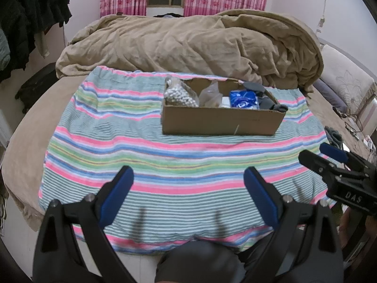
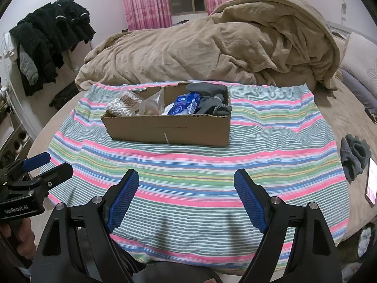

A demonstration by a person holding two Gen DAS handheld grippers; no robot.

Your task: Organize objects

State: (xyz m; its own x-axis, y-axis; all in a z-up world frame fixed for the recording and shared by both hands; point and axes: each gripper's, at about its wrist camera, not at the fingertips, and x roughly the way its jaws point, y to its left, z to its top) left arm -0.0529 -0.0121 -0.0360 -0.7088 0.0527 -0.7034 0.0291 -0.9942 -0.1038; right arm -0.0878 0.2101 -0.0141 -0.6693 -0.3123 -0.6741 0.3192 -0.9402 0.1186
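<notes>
A cardboard box point(image 1: 219, 123) point(image 2: 169, 129) stands on a striped towel point(image 1: 141, 155) point(image 2: 188, 165) on the bed. In it lie a bag of cotton swabs point(image 1: 180, 94) point(image 2: 120, 107), a clear plastic bag point(image 1: 209, 94) point(image 2: 150, 105), a blue packet point(image 1: 243, 99) point(image 2: 185, 103) and grey socks point(image 1: 271, 102) point(image 2: 212, 100). My left gripper point(image 1: 188, 175) is open and empty above the towel's near part. My right gripper point(image 2: 186, 176) is open and empty there too. Each shows at the edge of the other's view, the right gripper point(image 1: 322, 155) and the left gripper point(image 2: 47, 165).
A rumpled tan blanket point(image 1: 188, 44) point(image 2: 212, 47) lies behind the box. Another pair of grey socks point(image 2: 353, 158) and a phone point(image 2: 371, 181) lie on the bed to the right. Dark clothes point(image 2: 47, 40) hang at the left. A pillow point(image 1: 341, 80) sits far right.
</notes>
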